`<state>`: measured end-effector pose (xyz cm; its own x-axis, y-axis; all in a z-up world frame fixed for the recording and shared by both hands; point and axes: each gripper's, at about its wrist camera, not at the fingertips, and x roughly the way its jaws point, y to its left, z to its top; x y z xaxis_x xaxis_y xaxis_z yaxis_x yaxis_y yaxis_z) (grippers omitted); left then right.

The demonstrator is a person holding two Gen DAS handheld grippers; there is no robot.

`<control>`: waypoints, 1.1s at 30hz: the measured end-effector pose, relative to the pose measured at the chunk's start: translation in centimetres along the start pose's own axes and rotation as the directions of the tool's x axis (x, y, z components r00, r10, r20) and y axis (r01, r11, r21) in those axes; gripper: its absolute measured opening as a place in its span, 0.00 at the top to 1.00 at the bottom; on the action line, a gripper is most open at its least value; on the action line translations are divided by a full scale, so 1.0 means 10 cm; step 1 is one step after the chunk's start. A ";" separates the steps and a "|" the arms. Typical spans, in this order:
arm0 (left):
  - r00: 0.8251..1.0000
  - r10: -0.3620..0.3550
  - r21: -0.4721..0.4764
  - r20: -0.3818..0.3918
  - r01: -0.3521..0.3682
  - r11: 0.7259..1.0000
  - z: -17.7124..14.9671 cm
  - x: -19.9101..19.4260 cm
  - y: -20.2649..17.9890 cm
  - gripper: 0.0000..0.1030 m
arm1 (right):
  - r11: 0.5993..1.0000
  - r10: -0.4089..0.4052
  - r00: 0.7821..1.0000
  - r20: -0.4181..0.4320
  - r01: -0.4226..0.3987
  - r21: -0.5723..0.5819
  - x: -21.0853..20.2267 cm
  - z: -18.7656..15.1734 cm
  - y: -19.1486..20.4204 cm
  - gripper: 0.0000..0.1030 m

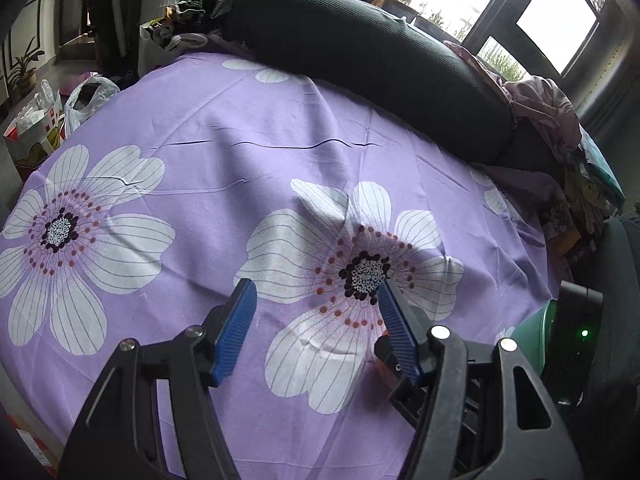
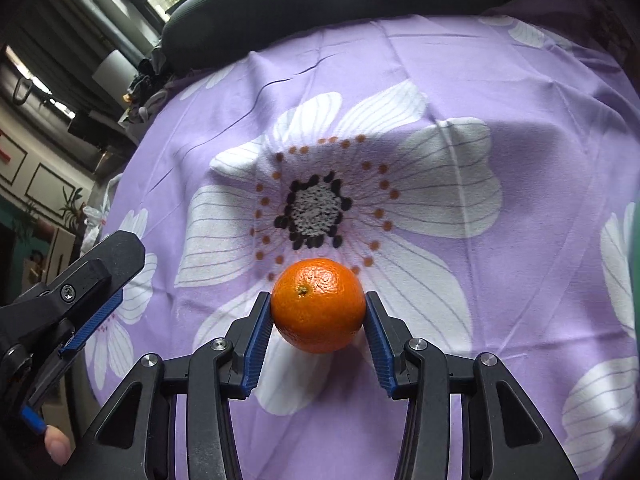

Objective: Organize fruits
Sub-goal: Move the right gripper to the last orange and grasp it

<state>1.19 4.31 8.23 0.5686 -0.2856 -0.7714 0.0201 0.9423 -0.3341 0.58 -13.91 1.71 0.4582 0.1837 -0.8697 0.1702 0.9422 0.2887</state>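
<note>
A: What is the right gripper [image 2: 319, 312] doing?

B: It is pointing down at the sheet [image 2: 520, 100], and the orange [image 2: 319, 305] is sitting between its blue pads [image 2: 256, 344]. The fruit's sides are meeting both pads at its widest part, so the jaws are gripping it, stem end facing the camera.

A: Where is the orange lying against the print?

B: It is sitting at the 6 o'clock edge of a big white flower [image 2: 320, 208], just below the ring of orange dots. Whether it is resting on the cloth or hanging just above it cannot be told.

A: And the left gripper [image 1: 316, 300]?

B: Its jaws are standing open, with nothing but cloth showing between them. In the right view it is reaching in from 8 o'clock, near the orange but apart from it, and a fingertip [image 2: 58, 448] is showing below it.

A: Is anything crowding the space?

B: A long dark cushion [image 1: 360, 64] is lying across the far side from 12 to 2 o'clock. Crumpled clothes [image 1: 548, 108] are piling up at 2 o'clock beyond it. Plastic bags [image 1: 86, 100] are standing off the sheet at 10 o'clock. Something green [image 1: 528, 336] is peeking out at 4 o'clock behind the right gripper's body; what it is cannot be told.
</note>
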 end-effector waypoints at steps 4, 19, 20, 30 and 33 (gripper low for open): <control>0.999 -0.009 0.084 -0.034 0.012 0.996 -0.09 0.09 -0.23 0.38 | 0.998 -0.055 0.998 -0.034 0.056 0.026 -0.14 -0.03 -0.33 0.54; 0.988 -0.005 0.255 -0.156 0.045 0.966 -0.35 0.34 -0.63 0.38 | 0.987 -0.051 0.995 0.082 0.038 0.156 -0.56 0.04 -0.74 0.54; 0.985 -0.007 0.267 -0.174 0.054 0.962 -0.38 0.36 -0.66 0.39 | 0.987 -0.045 0.995 0.089 0.030 0.159 -0.56 0.06 -0.75 0.54; 0.931 -0.107 0.342 -0.350 0.233 0.910 -0.72 0.64 -1.09 0.40 | 0.975 0.053 0.998 0.030 -0.058 0.214 -0.38 0.07 -0.84 0.54; 0.926 -0.108 0.340 -0.362 0.239 0.910 -0.75 0.72 -1.12 0.41 | 0.972 0.067 0.998 -0.003 -0.065 0.224 -0.29 0.07 -0.86 0.54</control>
<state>-1.12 -9.61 2.38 0.2265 -0.4292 -0.8744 0.4337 0.8482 -0.3040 -1.60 -22.71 2.07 0.4657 0.2475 -0.8496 0.3311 0.8416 0.4266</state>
